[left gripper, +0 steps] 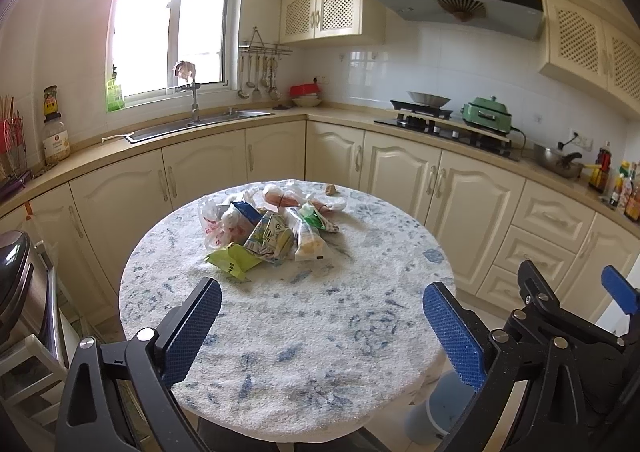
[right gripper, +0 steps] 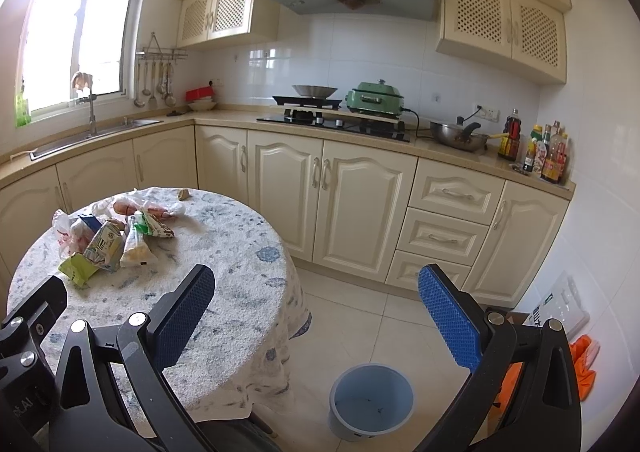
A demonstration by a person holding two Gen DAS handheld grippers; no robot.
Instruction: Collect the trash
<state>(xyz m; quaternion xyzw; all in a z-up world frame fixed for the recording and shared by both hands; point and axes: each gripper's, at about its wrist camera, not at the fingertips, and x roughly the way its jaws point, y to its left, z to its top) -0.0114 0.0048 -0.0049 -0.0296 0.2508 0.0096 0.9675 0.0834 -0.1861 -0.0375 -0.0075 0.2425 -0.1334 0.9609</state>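
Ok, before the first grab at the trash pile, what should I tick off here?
1. Left gripper open, fingers empty: ok.
2. Right gripper open, empty: ok.
3. Trash pile on the table, unobstructed: ok.
4. Bin on the floor beside the table, open, nearly empty: ok.
5. Small scrap near the far edge, apart from the pile: ok.
6. Bin within reach: cannot tell.

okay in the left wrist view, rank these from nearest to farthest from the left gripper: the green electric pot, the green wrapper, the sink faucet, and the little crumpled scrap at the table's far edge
From the left gripper:
1. Green wrapper, at the near left of the trash pile on the table.
2. Crumpled scrap, at the table's far edge.
3 and 4. Sink faucet, back left under the window, and green electric pot, back right on the stove: too close to call.
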